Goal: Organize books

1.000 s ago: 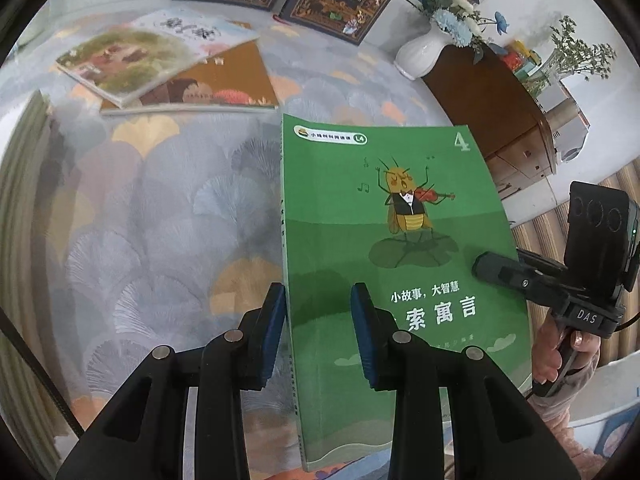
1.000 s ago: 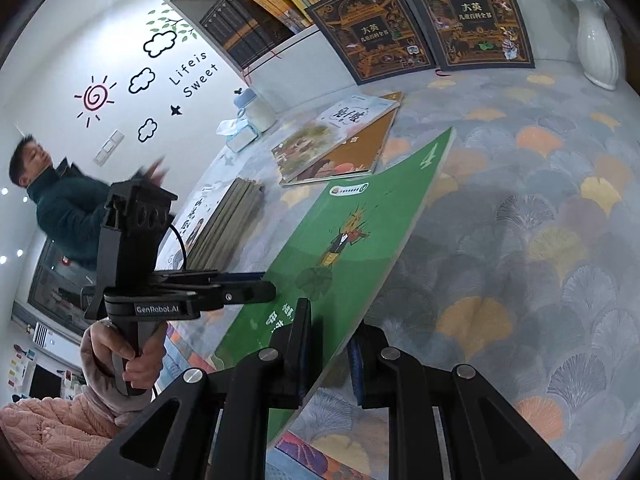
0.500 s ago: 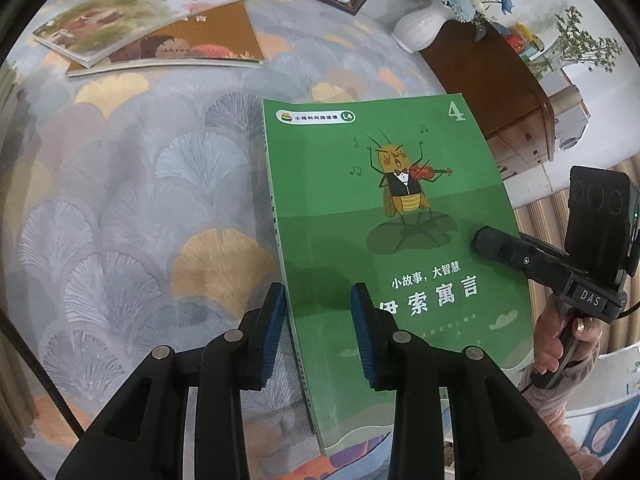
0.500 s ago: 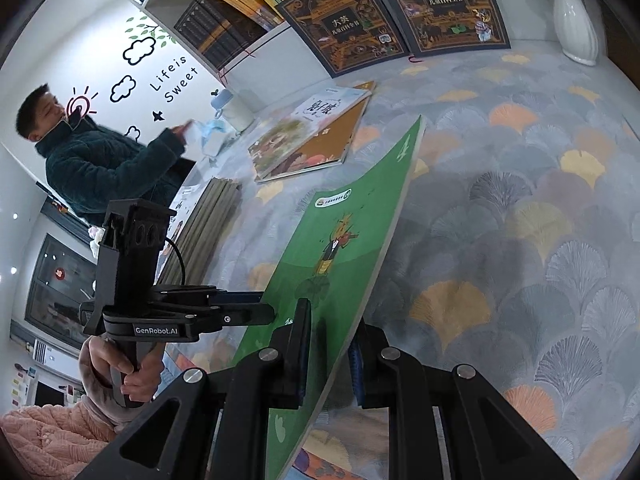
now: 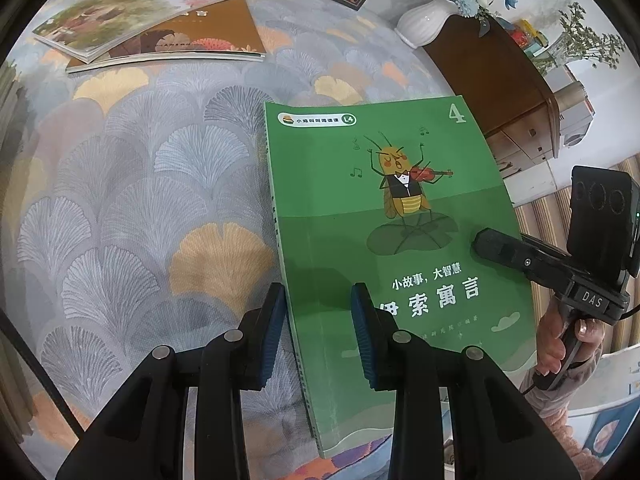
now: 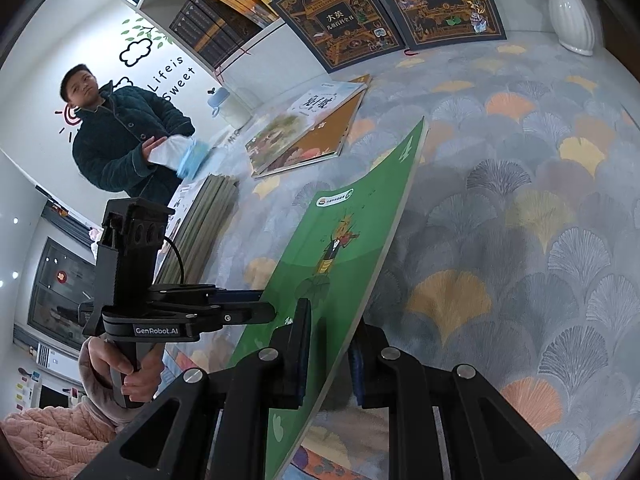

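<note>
A thin green book (image 5: pixel 384 248) with a violin-playing insect on its cover is held tilted above the patterned cloth. My right gripper (image 6: pixel 329 356) is shut on its right edge; the book (image 6: pixel 340 256) rises edge-on between the pads. That gripper also shows in the left wrist view (image 5: pixel 486 246). My left gripper (image 5: pixel 316 332) is open, its blue pads on either side of the book's spine edge, not clamping it. It shows in the right wrist view (image 6: pixel 264 314) beside the cover.
Two picture books (image 5: pixel 152 28) lie stacked at the back left. Two dark encyclopedias (image 6: pixel 388 12) lean on the shelf. A white vase (image 5: pixel 424 24) stands at the back right. A stack of thin books (image 6: pixel 204 232) lies left. A person (image 6: pixel 120 136) stands beyond.
The green book has tilted up more steeply in my right gripper. The left gripper has drifted slightly relative to the table and stays open. The person in the background has moved.
</note>
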`<state>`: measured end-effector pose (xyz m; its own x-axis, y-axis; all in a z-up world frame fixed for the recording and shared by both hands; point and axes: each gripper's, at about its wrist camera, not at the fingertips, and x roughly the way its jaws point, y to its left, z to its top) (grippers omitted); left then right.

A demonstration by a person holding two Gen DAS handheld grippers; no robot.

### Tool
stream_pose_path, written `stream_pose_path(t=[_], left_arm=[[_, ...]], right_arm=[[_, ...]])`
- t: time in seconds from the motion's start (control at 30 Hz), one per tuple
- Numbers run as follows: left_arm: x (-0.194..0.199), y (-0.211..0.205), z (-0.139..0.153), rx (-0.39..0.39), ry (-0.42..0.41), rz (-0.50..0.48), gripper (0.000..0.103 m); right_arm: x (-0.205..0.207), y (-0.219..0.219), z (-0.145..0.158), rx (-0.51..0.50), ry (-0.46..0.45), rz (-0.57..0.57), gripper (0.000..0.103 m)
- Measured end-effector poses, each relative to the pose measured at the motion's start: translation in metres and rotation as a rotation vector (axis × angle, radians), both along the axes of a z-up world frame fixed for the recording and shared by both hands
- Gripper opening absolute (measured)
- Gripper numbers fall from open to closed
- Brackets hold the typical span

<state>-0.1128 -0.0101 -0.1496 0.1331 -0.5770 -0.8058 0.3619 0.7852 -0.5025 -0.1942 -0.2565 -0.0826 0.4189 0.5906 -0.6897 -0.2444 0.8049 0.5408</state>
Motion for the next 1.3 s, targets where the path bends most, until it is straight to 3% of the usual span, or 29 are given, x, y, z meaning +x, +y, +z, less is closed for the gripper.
stream_pose_path(t=[1.03, 1.3], left_arm=[[0.002, 0.004, 0.007, -0.011, -0.010, -0.002, 0.030], [0.004, 0.015, 0.026, -0.025, -0.050, -0.003, 0.030]], right_arm=[[-0.010, 0.005, 0.017, 0.003, -0.040, -0.003, 0.018], [-0.006, 0.015, 0.038, 0.001, -0.066, 0.016, 0.018]])
